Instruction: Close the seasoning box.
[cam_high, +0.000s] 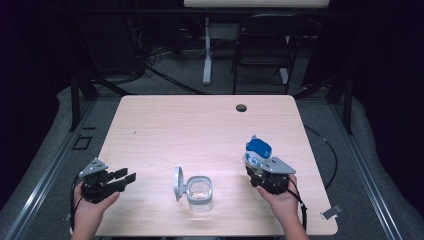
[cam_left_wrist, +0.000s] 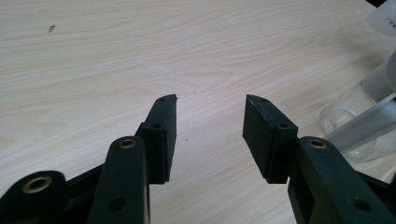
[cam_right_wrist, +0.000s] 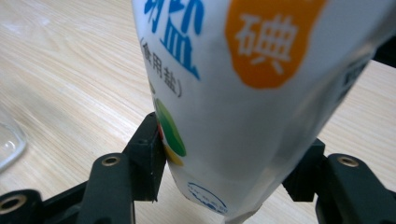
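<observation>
A white and blue salt bag stands upright at the right of the table, and my right gripper is shut on its lower part. The right gripper view has the bag squeezed between both black jaws, with blue and orange print facing the camera. A clear glass jar with its hinged lid swung open to the left sits near the front middle. My left gripper is open at the front left, empty, its fingertips pointing toward the jar. The jar lies to the right of the open jaws.
The pale wooden table has a round cable hole at the back. A small metal clip lies at the front right corner. A folding chair and a desk leg stand beyond the table.
</observation>
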